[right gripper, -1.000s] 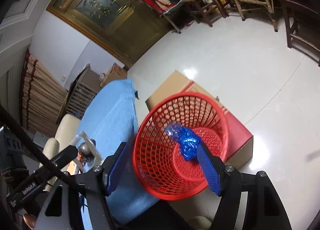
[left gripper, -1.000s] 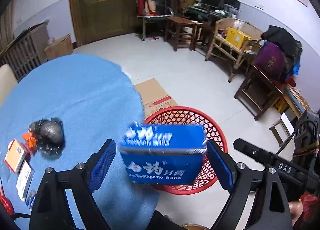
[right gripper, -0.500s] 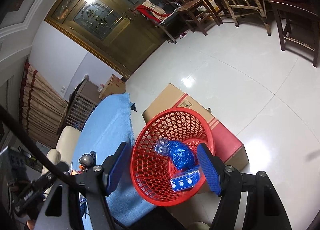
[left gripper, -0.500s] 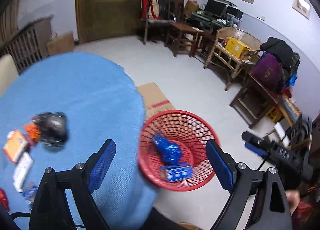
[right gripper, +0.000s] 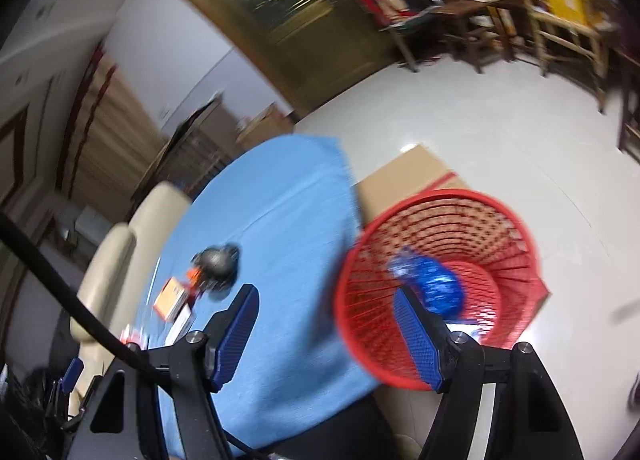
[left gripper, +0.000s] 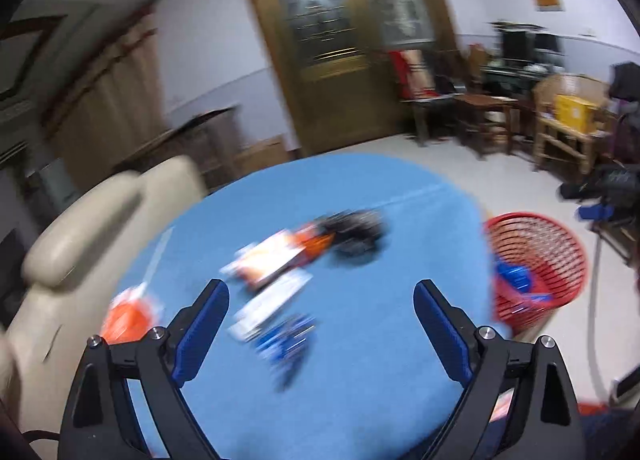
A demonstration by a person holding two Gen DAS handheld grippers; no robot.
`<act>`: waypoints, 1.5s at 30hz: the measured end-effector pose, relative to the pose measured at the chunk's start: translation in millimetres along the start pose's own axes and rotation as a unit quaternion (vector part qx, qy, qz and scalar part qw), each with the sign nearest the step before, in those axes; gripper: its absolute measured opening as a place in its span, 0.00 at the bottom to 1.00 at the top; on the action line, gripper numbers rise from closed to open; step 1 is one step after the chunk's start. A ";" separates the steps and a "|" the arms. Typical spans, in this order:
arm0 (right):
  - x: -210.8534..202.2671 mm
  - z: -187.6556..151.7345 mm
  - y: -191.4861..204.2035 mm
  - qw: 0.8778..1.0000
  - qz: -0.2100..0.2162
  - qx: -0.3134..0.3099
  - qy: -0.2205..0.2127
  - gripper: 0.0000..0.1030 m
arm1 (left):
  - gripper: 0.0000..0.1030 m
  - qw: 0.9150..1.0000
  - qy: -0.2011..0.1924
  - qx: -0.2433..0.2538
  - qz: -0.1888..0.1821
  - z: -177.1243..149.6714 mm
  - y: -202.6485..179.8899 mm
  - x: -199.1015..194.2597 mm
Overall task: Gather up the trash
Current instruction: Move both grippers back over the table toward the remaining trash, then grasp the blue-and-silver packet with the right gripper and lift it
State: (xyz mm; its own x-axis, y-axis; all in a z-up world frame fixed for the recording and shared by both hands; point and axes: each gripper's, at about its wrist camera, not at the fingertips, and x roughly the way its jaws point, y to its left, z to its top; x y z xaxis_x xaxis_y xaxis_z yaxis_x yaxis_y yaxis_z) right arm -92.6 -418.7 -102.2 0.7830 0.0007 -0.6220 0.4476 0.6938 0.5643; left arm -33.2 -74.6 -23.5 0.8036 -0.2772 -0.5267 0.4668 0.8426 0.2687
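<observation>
My left gripper [left gripper: 321, 318] is open and empty above the blue round table [left gripper: 380, 360]. Blurred trash lies ahead of it: a black crumpled bag [left gripper: 356, 230], an orange-white box [left gripper: 268, 260], a white card [left gripper: 272, 302], a blue wrapper [left gripper: 290, 340] and an orange wrapper [left gripper: 128, 316]. The red mesh basket [left gripper: 560, 256] stands on the floor at the right. My right gripper [right gripper: 326, 322] is open and empty, over the table edge beside the basket [right gripper: 516, 232], which holds a blue bag [right gripper: 438, 288] and a blue box [right gripper: 466, 329].
A cream chair [left gripper: 92, 220] stands at the table's left. A cardboard box [right gripper: 408, 172] lies on the floor behind the basket. Wooden chairs and tables [left gripper: 560, 128] line the far right wall. A brown door [left gripper: 340, 40] is at the back.
The blue toothpaste box left my left gripper and dropped into the red basket. Both grippers then swung left, toward the table and its trash.
</observation>
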 end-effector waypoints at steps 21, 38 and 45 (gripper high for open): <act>126.7 -63.8 209.1 0.971 0.066 -0.175 0.148 0.71 | 0.91 0.949 0.106 -0.242 0.172 -160.1 228.3 0.7; 236.5 -139.4 259.6 0.940 0.035 -0.127 0.313 0.56 | 0.91 0.939 0.129 -0.260 0.184 -177.4 256.6 7.6; 249.6 -154.8 286.5 0.939 -0.004 -0.183 0.290 0.34 | 0.91 0.929 0.109 -0.270 0.227 -175.3 269.7 -34.9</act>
State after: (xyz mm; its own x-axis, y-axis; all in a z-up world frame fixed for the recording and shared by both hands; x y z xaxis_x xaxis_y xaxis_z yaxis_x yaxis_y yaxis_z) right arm 164.3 -108.2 -179.8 0.3665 0.3125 -0.8764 0.1903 0.8968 0.3994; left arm 0.0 243.2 -74.0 0.7515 0.2136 -0.6242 -0.2024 0.9752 0.0901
